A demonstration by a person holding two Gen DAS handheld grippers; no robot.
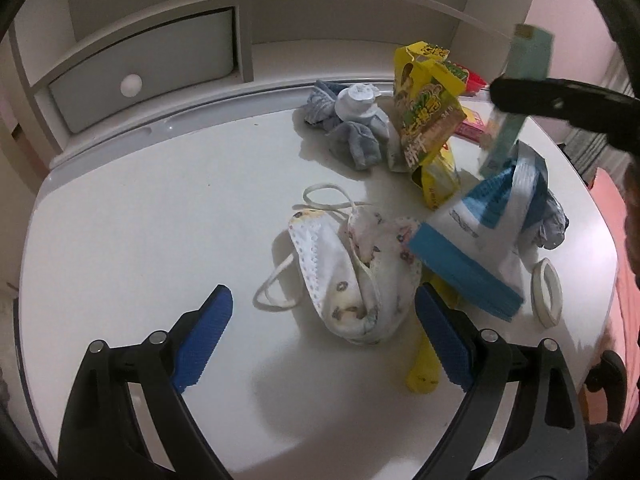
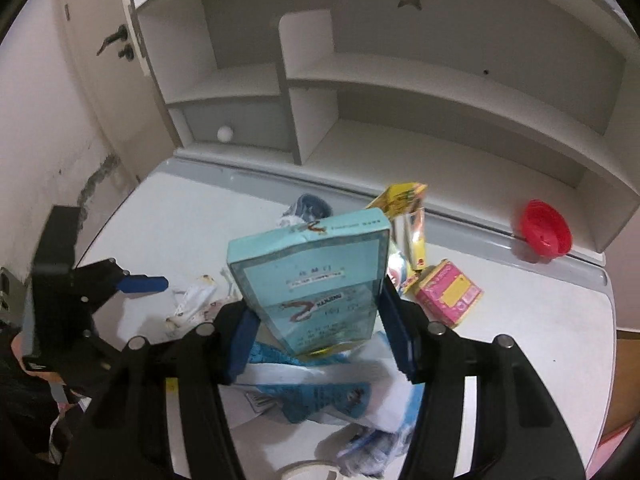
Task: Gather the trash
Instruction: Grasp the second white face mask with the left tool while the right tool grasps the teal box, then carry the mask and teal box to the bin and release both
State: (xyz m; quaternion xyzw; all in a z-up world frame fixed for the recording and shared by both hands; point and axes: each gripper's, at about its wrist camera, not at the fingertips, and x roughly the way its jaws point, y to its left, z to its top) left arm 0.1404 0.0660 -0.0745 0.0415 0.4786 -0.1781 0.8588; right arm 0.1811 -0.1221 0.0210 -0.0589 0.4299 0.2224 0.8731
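Note:
My right gripper is shut on a light teal carton and holds it above the white desk. The carton also shows in the left wrist view, raised at the right. My left gripper is open just above the desk. A crumpled white patterned cloth bag with cord loops lies between its fingertips. A yellow snack box, a blue and white plastic wrapper and a yellow wrapper lie on the desk.
Grey-blue socks lie at the back. A roll of white tape lies at the right. A pink box and a red lid sit near the shelf unit, which has a drawer.

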